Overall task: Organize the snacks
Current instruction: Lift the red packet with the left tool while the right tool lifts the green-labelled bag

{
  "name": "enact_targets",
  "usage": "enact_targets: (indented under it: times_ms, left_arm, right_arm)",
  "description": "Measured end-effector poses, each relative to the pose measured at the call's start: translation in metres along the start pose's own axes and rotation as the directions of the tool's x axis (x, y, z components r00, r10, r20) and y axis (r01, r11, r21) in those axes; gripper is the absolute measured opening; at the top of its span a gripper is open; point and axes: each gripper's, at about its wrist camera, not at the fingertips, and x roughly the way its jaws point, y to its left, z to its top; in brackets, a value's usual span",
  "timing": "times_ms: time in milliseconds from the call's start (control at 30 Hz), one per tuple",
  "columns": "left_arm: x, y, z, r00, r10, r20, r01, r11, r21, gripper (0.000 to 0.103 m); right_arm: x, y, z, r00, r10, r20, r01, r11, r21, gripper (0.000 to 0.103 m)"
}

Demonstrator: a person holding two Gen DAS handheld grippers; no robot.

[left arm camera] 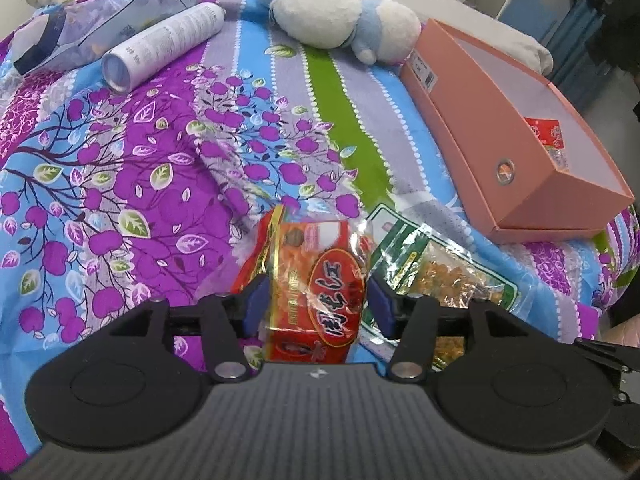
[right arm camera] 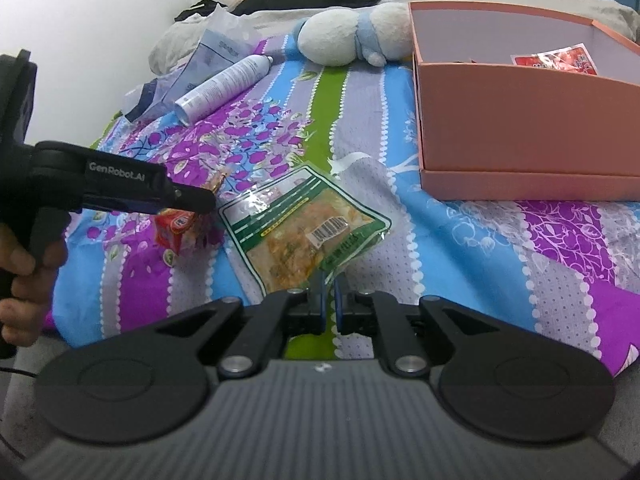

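My left gripper (left arm camera: 318, 300) is shut on a red-orange snack packet (left arm camera: 316, 280), its blue pads against both sides. The same packet (right arm camera: 176, 228) and the left gripper (right arm camera: 200, 202) show in the right wrist view at the left. My right gripper (right arm camera: 329, 284) is shut on the near corner of a green-edged clear snack bag (right arm camera: 308, 228); this bag (left arm camera: 436, 268) lies just right of the red packet in the left wrist view. A pink box (left arm camera: 500, 136) stands at the right and holds a red packet (left arm camera: 546, 132). The box (right arm camera: 520, 128) and its red packet (right arm camera: 554, 58) also show in the right wrist view.
A flowered purple-blue sheet (left arm camera: 160, 160) covers the bed. A white spray can (left arm camera: 164, 46) and a clear plastic pouch (left arm camera: 80, 28) lie at the far left. A white and blue plush toy (left arm camera: 340, 20) lies at the back next to the box.
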Motion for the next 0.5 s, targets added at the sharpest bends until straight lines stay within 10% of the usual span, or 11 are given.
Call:
enact_targets:
  times_ms: [233, 267, 333, 500]
  left_arm:
    - [-0.002, 0.003, 0.000, 1.000, -0.006, 0.004, 0.006, 0.999, -0.036, 0.075]
    - [-0.003, 0.003, 0.000, 1.000, -0.005, 0.004, 0.005, 0.999, -0.036, 0.075]
    - [-0.003, 0.003, 0.001, 1.000, -0.003, 0.002, 0.003, 0.999, -0.036, 0.075]
    - [-0.007, 0.003, 0.003, 1.000, 0.008, 0.020, -0.008, 0.999, -0.034, 0.081]
  right_arm:
    - [-0.002, -0.007, -0.004, 1.000, 0.010, -0.009, -0.010, 1.000, -0.003, 0.014]
    - [-0.001, -0.009, -0.004, 1.000, 0.009, -0.013, -0.009, 1.000, 0.003, 0.024]
    - [-0.002, -0.011, -0.004, 1.000, 0.003, -0.008, -0.002, 1.000, 0.014, 0.074]
    - [-0.009, -0.011, -0.003, 0.999, 0.008, 0.047, -0.008, 1.000, -0.011, 0.076]
